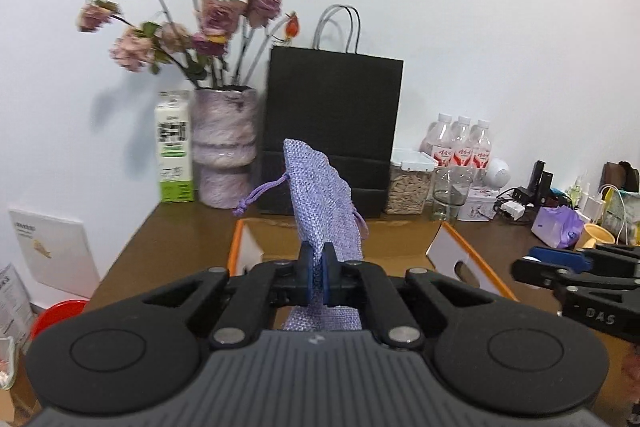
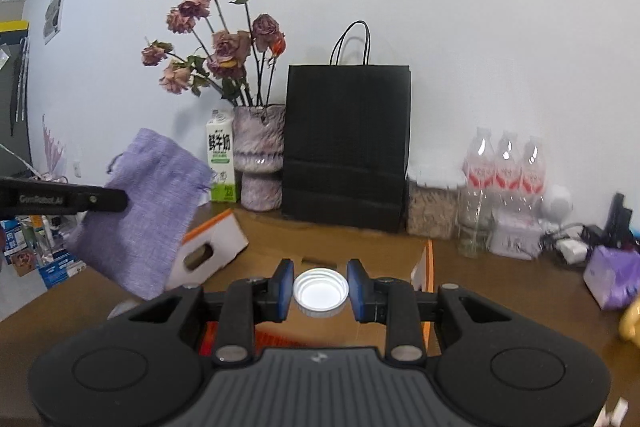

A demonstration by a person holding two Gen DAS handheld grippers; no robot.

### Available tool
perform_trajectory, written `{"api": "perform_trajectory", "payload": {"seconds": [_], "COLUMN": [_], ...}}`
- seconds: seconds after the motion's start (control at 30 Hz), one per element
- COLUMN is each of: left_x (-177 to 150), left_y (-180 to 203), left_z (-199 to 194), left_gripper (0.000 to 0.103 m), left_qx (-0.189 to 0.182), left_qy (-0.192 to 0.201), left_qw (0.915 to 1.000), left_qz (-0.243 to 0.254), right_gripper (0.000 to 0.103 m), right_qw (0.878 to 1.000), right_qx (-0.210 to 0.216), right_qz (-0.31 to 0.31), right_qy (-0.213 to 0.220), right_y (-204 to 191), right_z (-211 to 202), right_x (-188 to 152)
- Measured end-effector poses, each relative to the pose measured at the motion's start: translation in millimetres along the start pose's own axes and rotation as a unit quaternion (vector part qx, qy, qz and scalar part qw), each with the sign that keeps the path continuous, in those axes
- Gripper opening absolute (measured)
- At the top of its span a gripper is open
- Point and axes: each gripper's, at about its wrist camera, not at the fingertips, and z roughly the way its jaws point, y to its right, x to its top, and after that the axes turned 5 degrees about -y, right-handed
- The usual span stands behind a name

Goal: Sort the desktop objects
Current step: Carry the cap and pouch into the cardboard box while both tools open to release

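Observation:
My left gripper (image 1: pixel 319 269) is shut on a purple woven drawstring pouch (image 1: pixel 320 199) and holds it upright above an open cardboard box (image 1: pixel 344 247) with orange-edged flaps. The pouch also shows in the right wrist view (image 2: pixel 140 211), hanging from the left gripper's black finger (image 2: pixel 100 201) at the left. My right gripper (image 2: pixel 320 289) is shut on a white round lid (image 2: pixel 320 291), held over the box (image 2: pixel 360 247). The right gripper shows in the left wrist view at the right edge (image 1: pixel 560 263).
On the brown desk (image 1: pixel 168 239) against the white wall stand a milk carton (image 1: pixel 174 151), a vase of dried roses (image 1: pixel 224 155), a black paper bag (image 1: pixel 332 131), a jar of oats (image 1: pixel 410 183), a glass (image 1: pixel 450 193), water bottles (image 1: pixel 460 143) and cables and chargers (image 1: pixel 520 203).

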Motion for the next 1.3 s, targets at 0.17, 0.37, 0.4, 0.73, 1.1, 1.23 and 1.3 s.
{"api": "perform_trajectory", "payload": {"seconds": [0.17, 0.37, 0.4, 0.73, 1.1, 1.23, 1.3], "left_x": [26, 24, 20, -7, -8, -3, 1], "left_y": [8, 7, 4, -24, -20, -19, -17], "left_z": [69, 155, 165, 227, 225, 219, 213], "left_gripper": [0.005, 0.005, 0.005, 0.005, 0.007, 0.023, 0.047], "left_qx": [0.008, 0.041, 0.043, 0.093, 0.092, 0.084, 0.082], "left_qy": [-0.058, -0.15, -0.162, -0.264, -0.268, -0.251, -0.236], "left_qw": [0.9977, 0.9853, 0.9832, 0.9582, 0.9571, 0.9623, 0.9662], "left_qz": [0.033, 0.071, 0.071, 0.062, 0.06, 0.063, 0.064], "right_gripper": [0.027, 0.027, 0.027, 0.027, 0.028, 0.06, 0.079], "right_qw": [0.999, 0.991, 0.99, 0.974, 0.973, 0.974, 0.976], "right_qx": [-0.016, -0.031, -0.035, -0.045, -0.027, -0.022, -0.02], "right_qz": [-0.005, -0.006, -0.007, 0.007, 0.009, -0.006, -0.007], "right_qy": [-0.032, -0.127, -0.138, -0.22, -0.229, -0.224, -0.215], "right_y": [9, 13, 13, 21, 33, 28, 27], "right_z": [64, 167, 180, 256, 260, 256, 251], "right_x": [35, 46, 45, 27, 26, 27, 28]}}
